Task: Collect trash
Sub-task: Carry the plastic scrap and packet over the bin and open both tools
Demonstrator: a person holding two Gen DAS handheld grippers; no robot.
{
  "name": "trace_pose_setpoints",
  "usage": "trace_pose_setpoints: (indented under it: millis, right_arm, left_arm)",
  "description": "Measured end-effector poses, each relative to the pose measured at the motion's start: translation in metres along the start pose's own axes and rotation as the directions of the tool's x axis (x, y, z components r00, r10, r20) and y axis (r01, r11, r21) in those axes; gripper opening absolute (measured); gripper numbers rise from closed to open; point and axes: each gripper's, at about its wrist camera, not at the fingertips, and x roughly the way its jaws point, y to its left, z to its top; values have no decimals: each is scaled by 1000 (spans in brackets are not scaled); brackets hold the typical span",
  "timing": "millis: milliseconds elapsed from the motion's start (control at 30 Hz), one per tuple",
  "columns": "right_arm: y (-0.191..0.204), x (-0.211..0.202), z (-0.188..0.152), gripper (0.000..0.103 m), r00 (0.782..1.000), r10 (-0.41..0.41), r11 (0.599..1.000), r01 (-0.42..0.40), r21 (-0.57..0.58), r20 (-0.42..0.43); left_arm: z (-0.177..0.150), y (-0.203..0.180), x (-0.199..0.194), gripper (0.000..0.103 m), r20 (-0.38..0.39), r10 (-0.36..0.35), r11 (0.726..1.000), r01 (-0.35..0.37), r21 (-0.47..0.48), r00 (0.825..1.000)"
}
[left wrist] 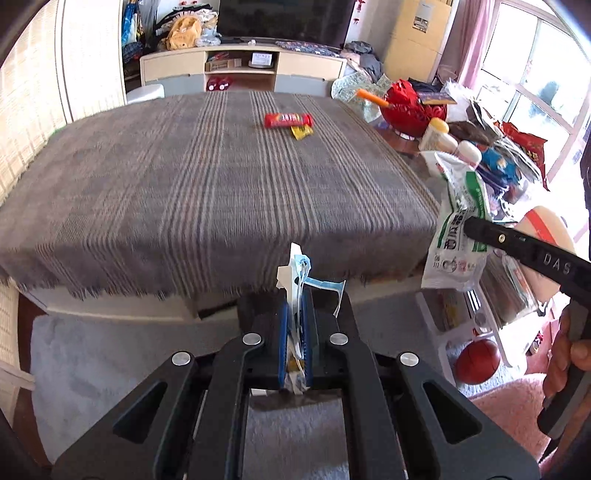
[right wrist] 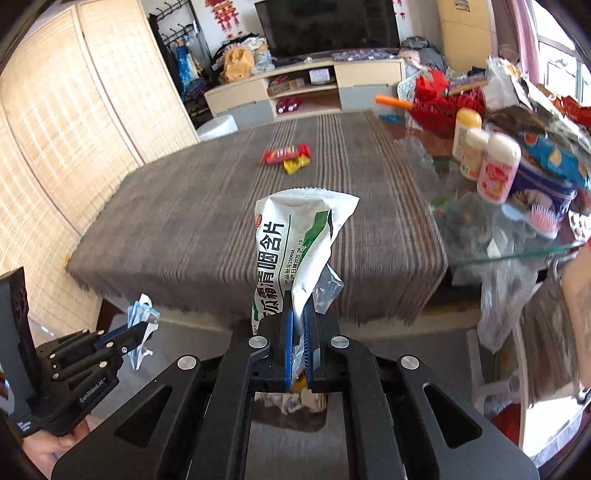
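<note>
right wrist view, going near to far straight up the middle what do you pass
right gripper shut on the white and green packet → striped grey cloth → yellow wrapper → red wrapper → tv cabinet → dark tv screen

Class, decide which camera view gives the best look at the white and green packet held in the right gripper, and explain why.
The right wrist view: the white and green packet stands centred, its print readable, pinched by the right gripper. The left wrist view shows the packet only at the right edge, blurred and partly hidden by the gripper's fingers.
</note>
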Motion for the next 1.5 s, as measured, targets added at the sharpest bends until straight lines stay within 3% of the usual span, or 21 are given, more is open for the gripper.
trace_pose_setpoints:
  millis: [267,500,867,1067,1200,1233,1333,1400,1433,1500]
  right_arm:
    - [-7,56,-66,7,991,34,998,-27,50,-131]
    - [-12,101,-98,6,974,33,998,-18,68,-225]
    - [-12,155,-113,7,945,48,994,-13,111,-324]
    - [-19,164,-108,10,938,63,989,-12,150,-340]
    - [-21,172,-108,11,930,72,985,-8,175,-360]
    - [-21,173,-108,15,929,73,984,-8,178,-362]
    - [-22,171,-108,51,933,77,982,-9,190,-352]
    - [-22,168,-107,51,937,68,983,-4,185,-342]
    - [-23,167,-106,53,939,60,984,2,180,-339]
    - [-25,165,-105,69,943,41,984,19,177,-329]
  left_arm:
    - [-57,0,45,5,-86,-52,998,49,-35,995]
    - [-85,9,90,5,-169,-68,996,58,-64,983]
    - [-98,10,145,5,-277,-80,996,65,-63,957]
    - [-96,20,159,7,-313,-53,995,23,-98,948]
    - [-97,22,162,18,-324,-57,995,26,-100,944]
    - [-96,22,162,26,-314,-66,995,39,-90,947]
    - [-97,23,158,35,-300,-64,996,42,-80,952]
    - [-97,24,156,39,-300,-59,996,37,-78,952]
    - [-98,25,155,46,-296,-49,997,28,-76,954]
    - [-98,28,151,63,-283,-30,997,9,-76,959]
